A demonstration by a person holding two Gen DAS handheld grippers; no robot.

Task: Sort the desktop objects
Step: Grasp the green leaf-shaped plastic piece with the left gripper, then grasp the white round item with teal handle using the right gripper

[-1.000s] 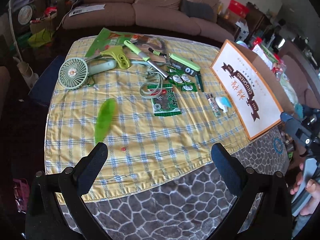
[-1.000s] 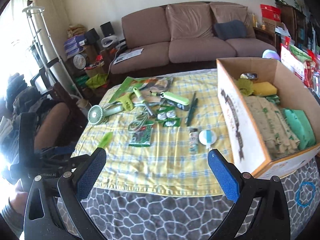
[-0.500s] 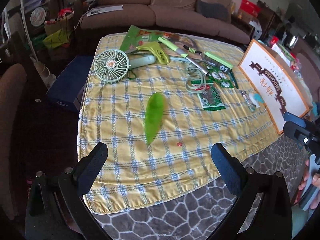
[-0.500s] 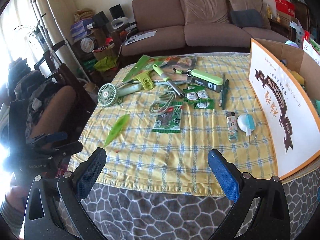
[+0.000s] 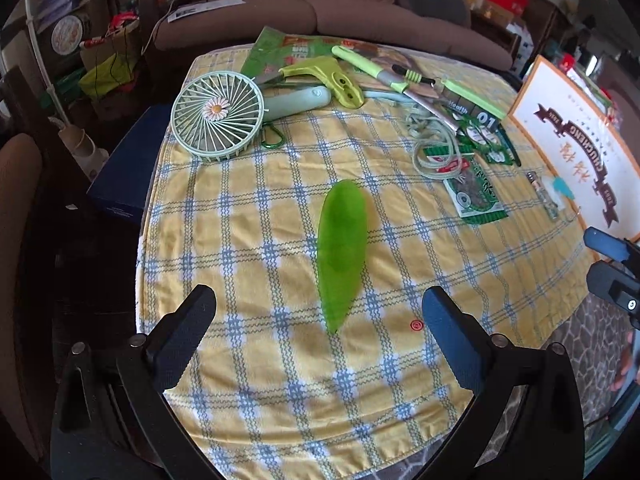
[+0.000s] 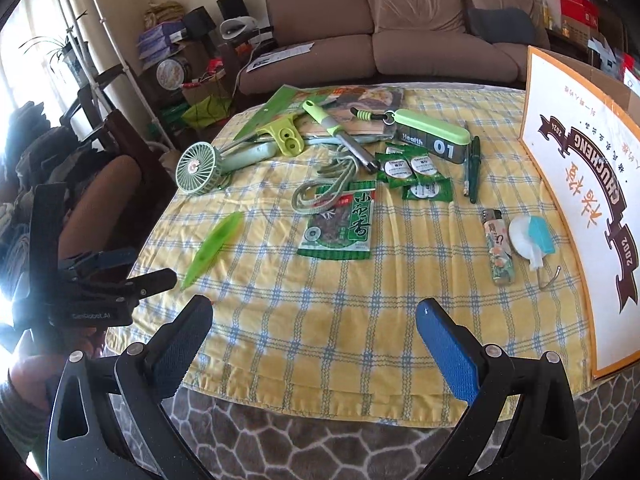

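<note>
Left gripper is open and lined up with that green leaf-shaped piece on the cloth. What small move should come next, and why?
Probably ease the left gripper forward and down to straddle the green leaf-shaped piece, then close. Its jaws are open and empty, and the piece lies apart from the clutter, its narrow tip pointing between them. The right gripper is also open, holding nothing.

Bare cloth around green leaf; clutter beyond

Left gripper and right gripper are both hovering with jaws spread wide, gripping nothing. In the right wrist view, a hand is holding the left gripper's handle.
</note>
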